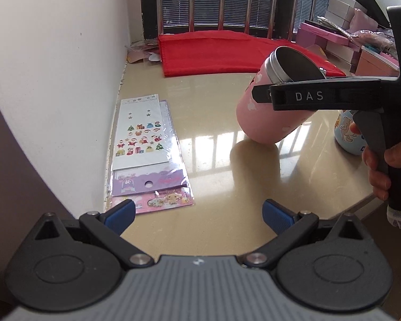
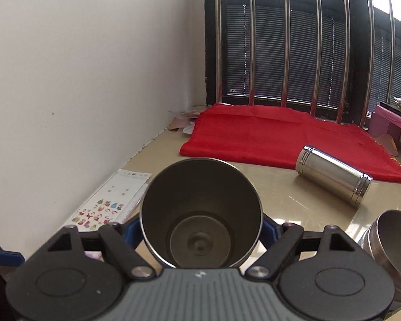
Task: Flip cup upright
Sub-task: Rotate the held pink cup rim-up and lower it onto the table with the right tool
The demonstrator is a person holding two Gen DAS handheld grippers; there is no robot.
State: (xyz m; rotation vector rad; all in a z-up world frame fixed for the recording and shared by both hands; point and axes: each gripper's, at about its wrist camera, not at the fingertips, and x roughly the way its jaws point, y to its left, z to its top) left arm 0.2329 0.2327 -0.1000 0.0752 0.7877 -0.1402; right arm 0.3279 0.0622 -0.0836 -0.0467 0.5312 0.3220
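A pink cup (image 1: 267,115) with a steel rim is held tilted, its base near or on the beige table (image 1: 214,160), mouth up and to the right. My right gripper (image 1: 262,93) is shut on it from the right. In the right wrist view I look straight into the cup's steel mouth (image 2: 200,214), which sits between my right gripper's (image 2: 200,230) blue pads (image 2: 270,230). My left gripper (image 1: 197,214) is open and empty, low over the table in front of the cup.
Sticker sheets (image 1: 144,144) lie along the white wall. A red cloth (image 2: 280,139) lies by the barred window. A steel canister (image 2: 334,174) lies on its side. Another steel cup (image 2: 393,243) is at right; a blue patterned cup (image 1: 347,133) stands behind the pink one.
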